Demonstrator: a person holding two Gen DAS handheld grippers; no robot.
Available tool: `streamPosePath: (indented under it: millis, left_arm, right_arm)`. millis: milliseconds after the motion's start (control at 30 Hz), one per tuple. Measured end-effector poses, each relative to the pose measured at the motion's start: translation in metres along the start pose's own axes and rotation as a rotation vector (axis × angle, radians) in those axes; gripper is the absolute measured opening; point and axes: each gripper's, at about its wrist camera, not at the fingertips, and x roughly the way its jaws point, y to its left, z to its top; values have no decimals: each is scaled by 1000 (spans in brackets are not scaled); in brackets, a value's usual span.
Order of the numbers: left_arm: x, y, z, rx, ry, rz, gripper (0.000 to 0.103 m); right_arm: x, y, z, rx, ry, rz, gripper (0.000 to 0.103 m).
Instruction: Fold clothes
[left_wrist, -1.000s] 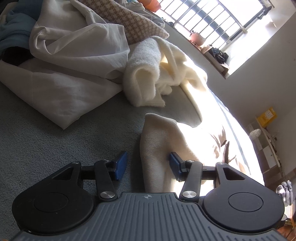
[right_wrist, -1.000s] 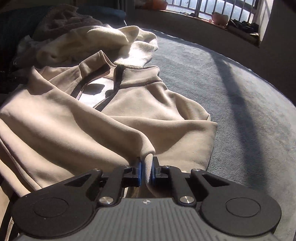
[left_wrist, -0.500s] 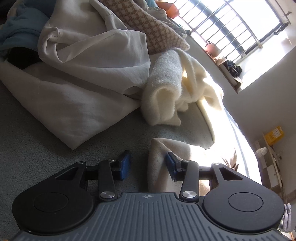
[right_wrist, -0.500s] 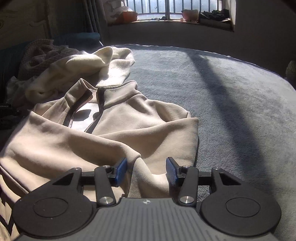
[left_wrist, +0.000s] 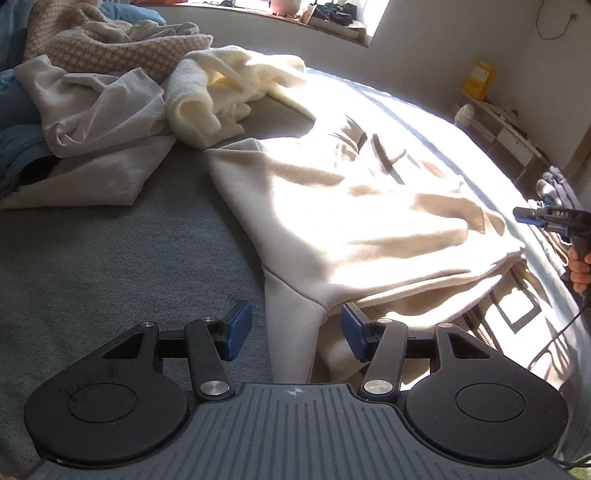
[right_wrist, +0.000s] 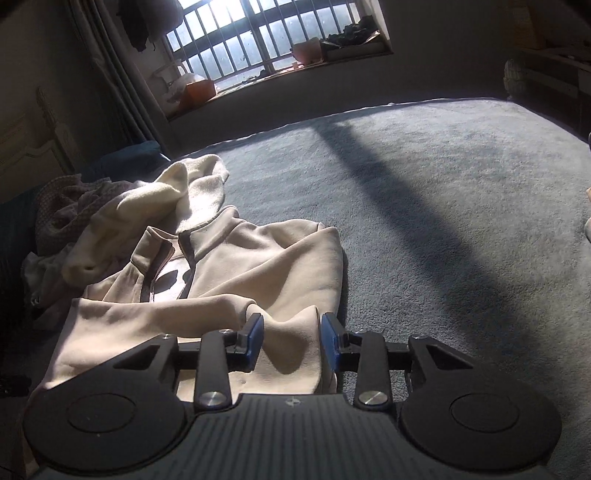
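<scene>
A beige zip-up jacket (left_wrist: 369, 221) lies spread on the grey bed cover (left_wrist: 110, 258), collar toward the window. One sleeve (left_wrist: 291, 325) runs between the fingers of my left gripper (left_wrist: 295, 330). Those jaws are opening and the pads stand clear of the cloth. In the right wrist view the jacket (right_wrist: 240, 280) lies ahead, and a fold of its edge (right_wrist: 291, 332) sits between the fingers of my right gripper (right_wrist: 291, 339). These jaws are closing, and the cloth still looks slack. The right gripper (left_wrist: 532, 218) also shows at the left wrist view's right edge, held by a hand (left_wrist: 580, 266).
A cream fleece (left_wrist: 214, 92), a white garment (left_wrist: 99, 122), a houndstooth piece (left_wrist: 103, 48) and blue cloth (left_wrist: 14, 122) are heaped beyond the jacket. A low shelf (left_wrist: 509, 136) stands past the bed. A barred window (right_wrist: 258, 44) has a cluttered sill. Bare bed cover (right_wrist: 443, 221) stretches right.
The left gripper rolled and swung, so the whole jacket now shows, and its jaws stand wider. The right gripper let go of the pinched fold, opened wide, then narrowed around it.
</scene>
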Motion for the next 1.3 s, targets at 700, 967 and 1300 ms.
streamPosePath:
  millis: [700, 967, 1300]
  left_arm:
    - [5, -14, -43, 130, 59, 176, 22]
    - [-2, -13, -47, 144, 72, 173, 24]
    - [-32, -13, -30, 132, -60, 159, 34]
  right_arm:
    - [34, 44, 0, -174, 96, -2, 24]
    - [60, 0, 14, 166, 11, 58, 24]
    - [33, -20, 20, 59, 41, 19, 33]
